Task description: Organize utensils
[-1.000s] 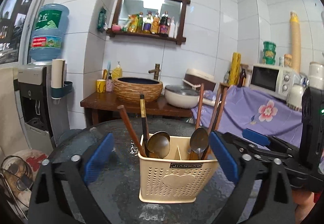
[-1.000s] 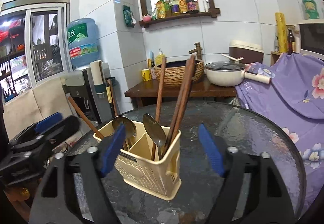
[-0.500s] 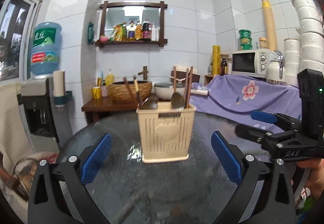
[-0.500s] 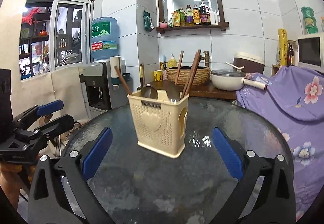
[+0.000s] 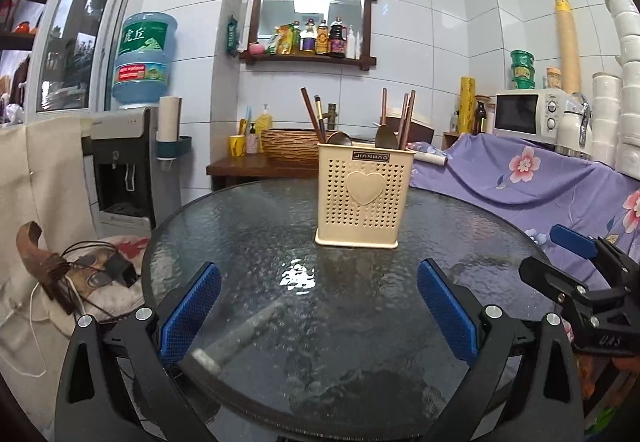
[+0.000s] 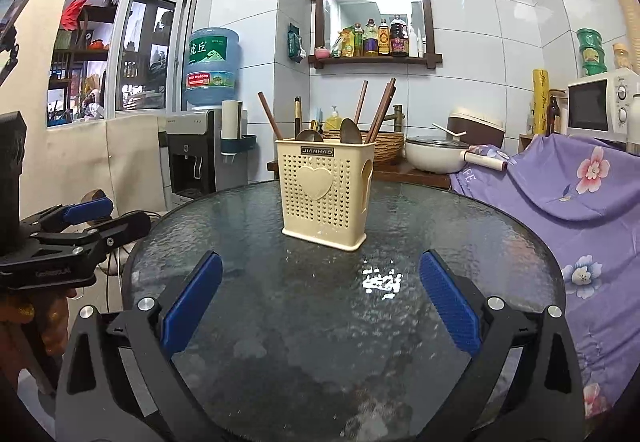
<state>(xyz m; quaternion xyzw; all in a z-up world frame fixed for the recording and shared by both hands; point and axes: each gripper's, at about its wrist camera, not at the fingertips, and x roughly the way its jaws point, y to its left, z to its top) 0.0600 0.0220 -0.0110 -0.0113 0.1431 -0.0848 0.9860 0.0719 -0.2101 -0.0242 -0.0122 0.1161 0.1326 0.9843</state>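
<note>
Each gripper was built from matte black plastic. Two angled fingers were fitted to the left gripper and the right gripper. A blue, finely ribbed pad was mounted on the inner face of every finger. Silver screw heads were set into the finger bases, and triangular cut-outs were formed below them. Small lettering was printed on the bodies.

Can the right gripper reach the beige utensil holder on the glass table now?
Probably yes: the right gripper is open and empty, and only bare glass table lies between it and the utensil holder.
</note>
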